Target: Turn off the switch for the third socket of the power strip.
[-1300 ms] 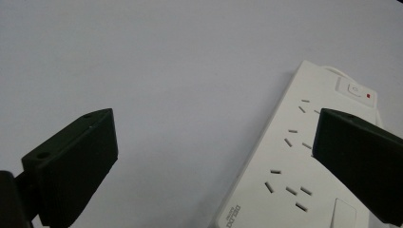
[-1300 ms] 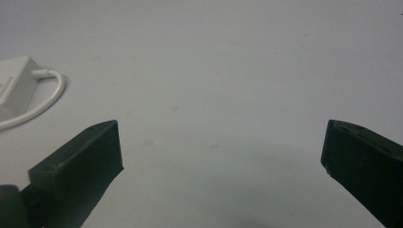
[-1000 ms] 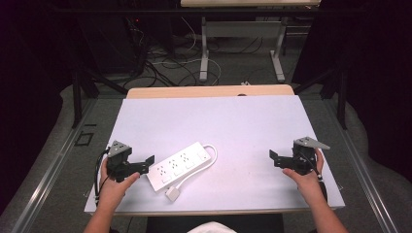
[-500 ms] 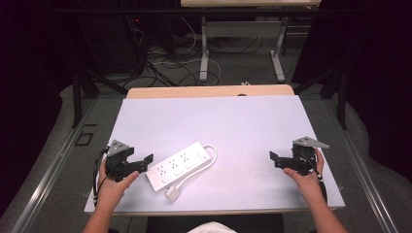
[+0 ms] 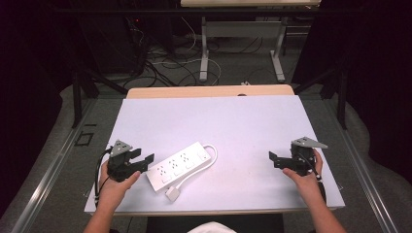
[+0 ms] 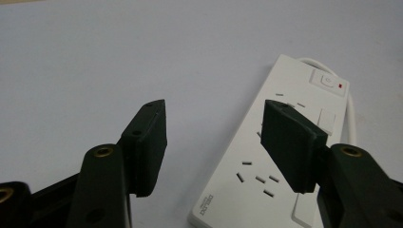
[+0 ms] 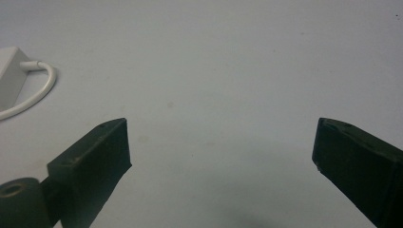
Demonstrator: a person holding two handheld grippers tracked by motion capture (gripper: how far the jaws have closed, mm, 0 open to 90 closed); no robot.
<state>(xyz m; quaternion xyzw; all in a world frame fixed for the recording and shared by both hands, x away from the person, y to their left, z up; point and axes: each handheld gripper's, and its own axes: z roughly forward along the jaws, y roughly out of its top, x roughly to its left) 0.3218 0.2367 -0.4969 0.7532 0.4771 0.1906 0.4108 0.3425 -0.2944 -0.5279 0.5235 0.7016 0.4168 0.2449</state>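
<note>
A white power strip lies at an angle on the white table, near the front left. Its cable loops round the far end and its plug rests by the front edge. My left gripper is held just left of the strip, open, with nothing between its jaws. In the left gripper view the strip lies ahead and to the right, partly behind the right jaw of the left gripper. My right gripper is open over bare table at the front right. The right gripper view has the right gripper open wide, with the strip's end and cable far left.
A wooden strip edges the table's far side. Behind it stand desk legs and loose cables on the floor. Bare table surface stretches between the two grippers and toward the back.
</note>
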